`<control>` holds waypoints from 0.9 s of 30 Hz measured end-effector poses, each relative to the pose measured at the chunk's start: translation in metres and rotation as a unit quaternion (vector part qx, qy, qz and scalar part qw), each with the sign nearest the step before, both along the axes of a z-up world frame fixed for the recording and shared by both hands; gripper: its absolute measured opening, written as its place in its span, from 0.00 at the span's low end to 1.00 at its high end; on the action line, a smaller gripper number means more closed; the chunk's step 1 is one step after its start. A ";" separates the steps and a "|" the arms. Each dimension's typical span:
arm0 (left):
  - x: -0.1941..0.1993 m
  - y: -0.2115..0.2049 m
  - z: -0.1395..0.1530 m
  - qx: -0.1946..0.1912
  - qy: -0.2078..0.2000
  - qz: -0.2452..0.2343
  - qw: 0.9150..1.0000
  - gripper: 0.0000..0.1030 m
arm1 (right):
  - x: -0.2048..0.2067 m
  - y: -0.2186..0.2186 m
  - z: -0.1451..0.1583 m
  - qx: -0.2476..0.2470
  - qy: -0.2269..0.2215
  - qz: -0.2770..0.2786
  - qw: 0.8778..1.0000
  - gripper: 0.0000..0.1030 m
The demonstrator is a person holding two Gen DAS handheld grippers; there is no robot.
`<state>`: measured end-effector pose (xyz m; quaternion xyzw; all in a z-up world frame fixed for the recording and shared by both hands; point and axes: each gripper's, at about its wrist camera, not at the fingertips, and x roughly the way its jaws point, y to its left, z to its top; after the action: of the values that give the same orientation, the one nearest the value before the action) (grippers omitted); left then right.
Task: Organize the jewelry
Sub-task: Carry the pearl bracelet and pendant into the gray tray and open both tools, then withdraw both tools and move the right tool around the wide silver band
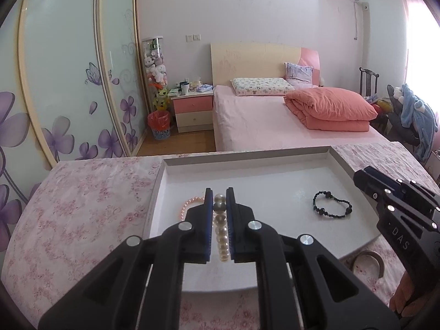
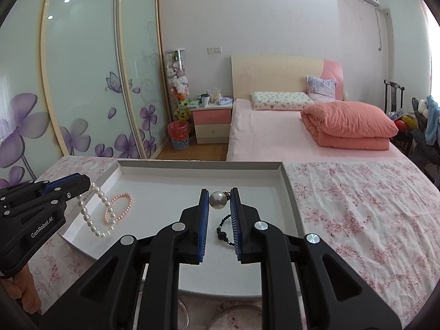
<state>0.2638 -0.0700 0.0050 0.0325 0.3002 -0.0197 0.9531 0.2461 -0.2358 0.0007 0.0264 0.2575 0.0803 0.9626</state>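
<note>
A shallow white tray (image 1: 275, 165) sits on a pink floral cloth. My left gripper (image 1: 219, 194) is shut on a white pearl string (image 1: 221, 231), which hangs in a loop over the tray's left part in the right wrist view (image 2: 95, 217). A pink bead bracelet (image 2: 121, 209) lies under it, partly hidden in the left wrist view (image 1: 191, 202). My right gripper (image 2: 219, 195) is shut on a large pearl (image 2: 218, 200) above a black bead bracelet (image 2: 224, 229), which lies flat in the tray (image 1: 331, 205).
Clear rings lie on the cloth near the tray's front edge (image 1: 370, 260) (image 2: 233, 316). A bed (image 1: 275, 121) stands behind the table, with a wardrobe (image 1: 68, 82) on the left and a nightstand (image 1: 192, 110) beside the bed.
</note>
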 end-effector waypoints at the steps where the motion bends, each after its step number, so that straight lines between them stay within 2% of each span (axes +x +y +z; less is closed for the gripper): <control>1: 0.004 -0.001 -0.001 0.000 0.001 0.000 1.000 0.10 | 0.003 -0.001 -0.001 0.003 0.004 0.000 1.000 0.16; 12: 0.029 -0.007 -0.017 -0.008 0.017 -0.005 1.000 0.10 | 0.020 0.001 -0.011 0.009 0.037 0.006 0.999 0.19; 14: 0.030 -0.005 -0.018 -0.011 0.019 -0.005 1.000 0.11 | 0.020 -0.001 -0.010 0.013 0.041 0.004 0.999 0.37; 16: 0.030 -0.002 -0.017 -0.014 0.017 -0.004 1.000 0.13 | 0.016 -0.003 -0.008 0.013 0.035 0.003 0.999 0.42; 27: 0.016 0.022 -0.008 -0.006 0.008 0.024 1.000 0.18 | 0.003 -0.004 -0.002 0.000 0.028 -0.006 1.000 0.42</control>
<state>0.2800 -0.0482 -0.0035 0.0191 0.3088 0.0007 0.9509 0.2489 -0.2399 -0.0011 0.0300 0.2844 0.0734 0.9554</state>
